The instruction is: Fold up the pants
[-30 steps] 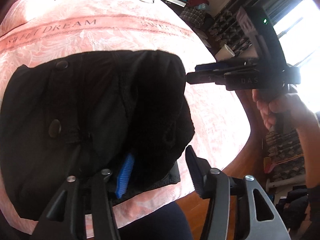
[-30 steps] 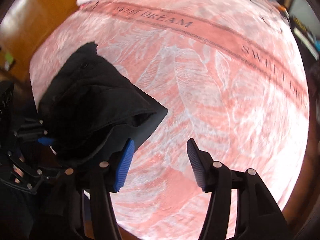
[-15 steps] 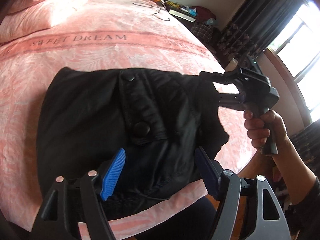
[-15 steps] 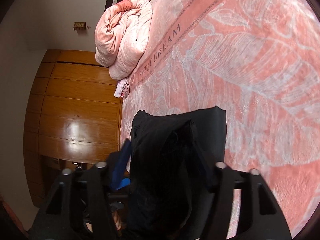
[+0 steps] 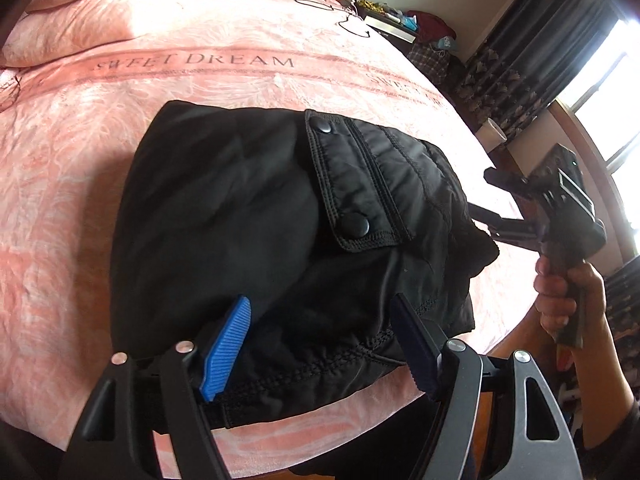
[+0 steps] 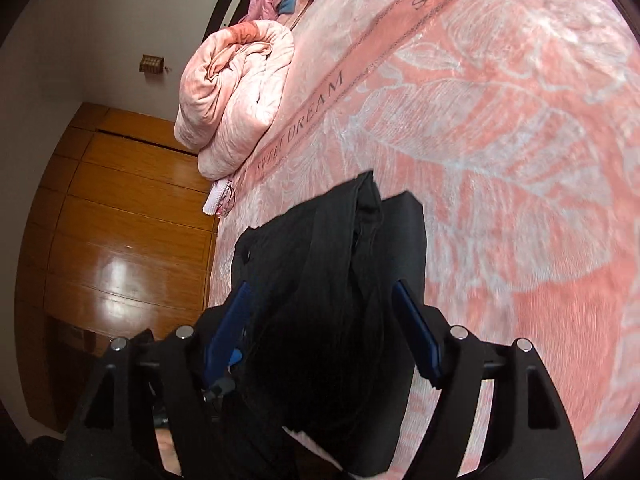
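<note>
I see a wide bed [image 5: 120, 184] under a pink leaf-patterned blanket lettered SWEET DREAM. Directly ahead of my left gripper, folded black fabric pants [image 5: 260, 220] lie on it; a rolled pink quilt [image 6: 236, 92] rests farther beyond.

We see the pants [image 5: 280, 240] lying on the bed [image 5: 80, 160] near its front edge, with a rolled quilt [image 6: 236, 92] behind them to the left

The left hand-held gripper [image 5: 320, 340] tilts steeply down, its blue pads [image 5: 226, 350] spread apart. The right hand-held gripper [image 6: 320, 328] points gently down with its jaws opening, cloth between them; a hand [image 5: 568, 300] clasps its handle from below.
</note>
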### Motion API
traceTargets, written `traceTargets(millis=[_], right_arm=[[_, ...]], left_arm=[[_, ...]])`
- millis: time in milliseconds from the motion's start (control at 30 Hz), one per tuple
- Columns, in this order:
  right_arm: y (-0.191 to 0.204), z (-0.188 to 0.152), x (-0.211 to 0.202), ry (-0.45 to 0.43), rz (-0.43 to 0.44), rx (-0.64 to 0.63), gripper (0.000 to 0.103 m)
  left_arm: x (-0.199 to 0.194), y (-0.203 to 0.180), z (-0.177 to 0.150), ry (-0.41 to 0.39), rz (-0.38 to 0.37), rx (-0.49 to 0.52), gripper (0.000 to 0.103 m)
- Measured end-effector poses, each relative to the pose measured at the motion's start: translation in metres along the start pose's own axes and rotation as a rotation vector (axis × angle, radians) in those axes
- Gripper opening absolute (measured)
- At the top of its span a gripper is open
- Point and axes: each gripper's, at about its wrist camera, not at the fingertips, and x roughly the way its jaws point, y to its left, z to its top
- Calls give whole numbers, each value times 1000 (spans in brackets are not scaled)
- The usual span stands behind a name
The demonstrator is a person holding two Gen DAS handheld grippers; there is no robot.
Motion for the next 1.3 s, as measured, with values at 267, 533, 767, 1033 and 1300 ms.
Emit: traceTargets(millis=[267,533,767,1033,1300], right_arm=[[-7,-42,15,-30,4,81,76],[1,-41,21,-60,-24,70,47],[9,-50,2,-52,-39,44,30],[10,-48,5,-49,-40,73,33],[-11,-59,12,-57,-155,73,25]], left_arm=[[-8,-8,1,-11,87,99,84],[-19,-8,12,-48,130,92,86],[-9,6,22,-37,170,86,86],[-1,14,28,-31,184,98,86],[7,20,27,-12,193,93,87]])
